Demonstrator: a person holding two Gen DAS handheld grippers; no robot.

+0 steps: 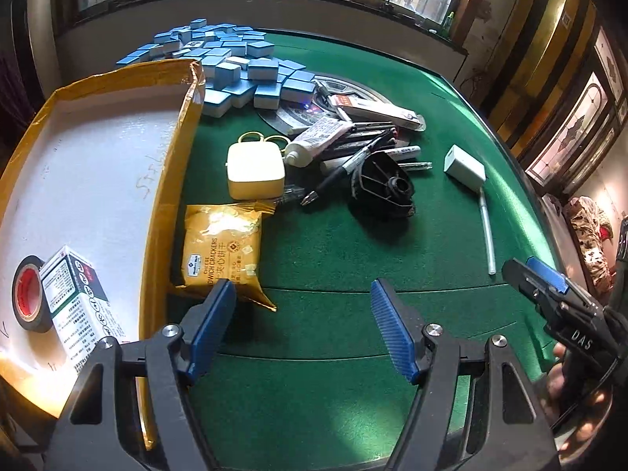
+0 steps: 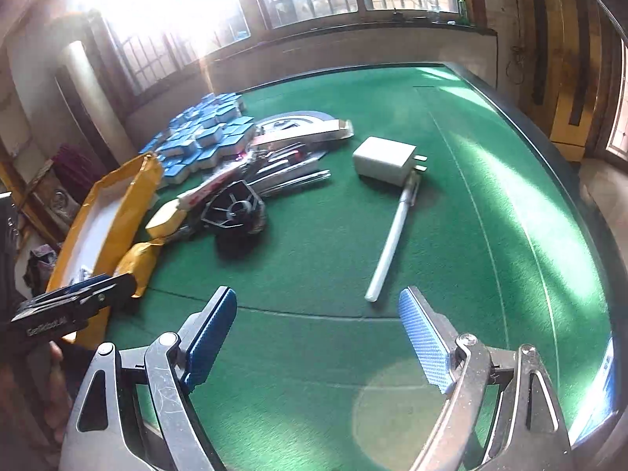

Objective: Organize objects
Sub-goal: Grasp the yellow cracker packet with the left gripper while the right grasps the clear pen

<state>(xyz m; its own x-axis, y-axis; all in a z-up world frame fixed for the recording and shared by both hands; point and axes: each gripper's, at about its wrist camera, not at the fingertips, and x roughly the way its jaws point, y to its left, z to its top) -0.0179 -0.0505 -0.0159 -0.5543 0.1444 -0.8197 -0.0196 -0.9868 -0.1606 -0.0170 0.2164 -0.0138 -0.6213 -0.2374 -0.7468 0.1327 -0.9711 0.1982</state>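
A wrong pick could easily be made here — the pens, tube and black plastic part [image 1: 382, 184] are heaped together, so a neighbour may be dragged along. The cracker packet [image 1: 221, 249] is crinkled and glossy, lying on the table [image 1: 353, 255] just beside the yellow-edged tray [image 1: 172, 149], where a tape roll [image 1: 29, 294] and a small box [image 1: 78, 298] are already kept. Both the left gripper [image 1: 304, 308] and right gripper [image 2: 318, 316] are held with jaws wide — nothing between them.
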